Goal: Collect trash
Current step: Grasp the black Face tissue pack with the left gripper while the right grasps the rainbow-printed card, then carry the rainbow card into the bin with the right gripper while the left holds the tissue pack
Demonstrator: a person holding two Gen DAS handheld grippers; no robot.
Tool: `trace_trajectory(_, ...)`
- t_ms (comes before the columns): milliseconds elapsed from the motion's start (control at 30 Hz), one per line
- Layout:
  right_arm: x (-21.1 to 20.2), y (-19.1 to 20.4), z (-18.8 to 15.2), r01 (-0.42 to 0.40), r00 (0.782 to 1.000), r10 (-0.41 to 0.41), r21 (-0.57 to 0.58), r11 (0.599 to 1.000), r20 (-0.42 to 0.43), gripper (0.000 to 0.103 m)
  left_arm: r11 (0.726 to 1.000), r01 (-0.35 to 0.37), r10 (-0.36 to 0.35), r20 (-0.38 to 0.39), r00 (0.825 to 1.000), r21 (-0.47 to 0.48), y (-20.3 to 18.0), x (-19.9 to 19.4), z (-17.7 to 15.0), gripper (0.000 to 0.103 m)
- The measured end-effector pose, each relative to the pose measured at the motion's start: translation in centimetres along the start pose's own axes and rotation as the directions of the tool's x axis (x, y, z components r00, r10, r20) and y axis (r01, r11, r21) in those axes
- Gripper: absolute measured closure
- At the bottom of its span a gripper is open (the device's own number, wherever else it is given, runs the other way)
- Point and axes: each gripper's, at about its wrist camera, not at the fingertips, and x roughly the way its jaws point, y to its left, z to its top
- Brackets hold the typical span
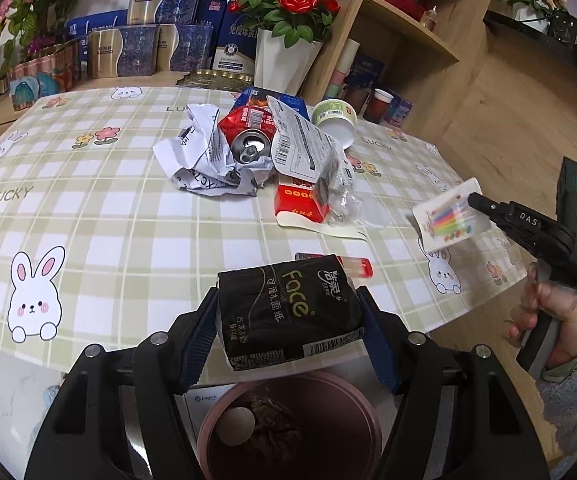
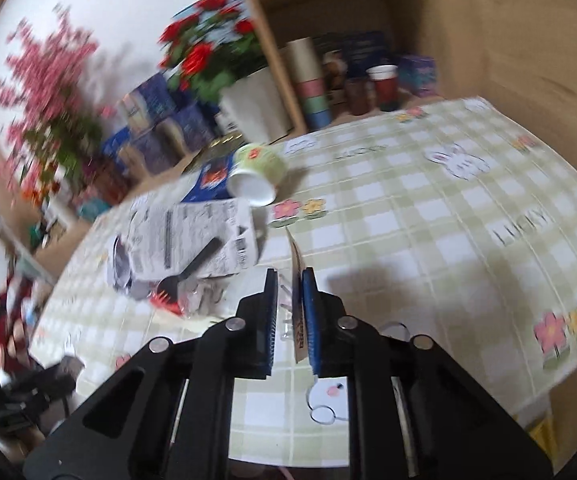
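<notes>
My left gripper [image 1: 288,316] is shut on a black tissue pack [image 1: 288,308] and holds it above a dark red bin [image 1: 364,412] below the table edge. My right gripper [image 2: 290,276] is shut on a flat white candle packet [image 2: 297,276], seen edge-on; in the left wrist view the packet [image 1: 448,216] hangs over the table's right side, held by the right gripper [image 1: 470,200]. A trash pile lies mid-table: crumpled paper [image 1: 196,156], a red can [image 1: 250,140], a printed wrapper [image 1: 300,144], a red box [image 1: 298,204], clear plastic [image 1: 348,200], a green cup [image 1: 336,118].
The table has a green checked bunny cloth [image 1: 88,208]. A red lighter [image 1: 358,266] lies behind the tissue pack. Boxes [image 1: 144,44], a rose vase [image 1: 284,60] and flower pots stand at the back. A wooden shelf [image 1: 404,28] with cups is at the right.
</notes>
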Motion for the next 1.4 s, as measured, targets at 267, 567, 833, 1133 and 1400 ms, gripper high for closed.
trace_trajectory(267,-1.3,-0.1,-1.7,0.035,0.999,-0.036,-0.03,0.999,-0.013,0.087,1.0,0.01,-0.01,-0.017,1.0,-0.011,-0.1,-0.1,-1.1,0.038)
trace_trajectory(567,-0.2,-1.3,-2.6,0.06,0.998,-0.059,0.022,0.998,-0.039,0.086,1.0,0.013,-0.014,-0.029,0.999,-0.027,0.1,0.1,-1.8,0.038)
trace_trajectory(833,-0.8,-0.7,-2.7,0.024,0.999,-0.023,0.019,1.0,-0.036,0.088,0.999,0.019,-0.02,-0.025,0.999,-0.035,0.3,-0.2,-2.1,0.038)
trace_trajectory(1133,-3.7,1.9,-3.7,-0.09,0.996,0.09,0.018,0.996,-0.011,0.088,0.999,0.003,-0.003,0.003,1.0,-0.035,0.8,-3.3,-3.1,0.038)
trace_trajectory(1400,-6.6,5.5,-7.1,-0.259,0.964,0.256,-0.035,0.965,-0.068,0.088,0.999,-0.016,0.017,0.027,0.999,-0.031,1.1,-6.7,-5.5,0.038)
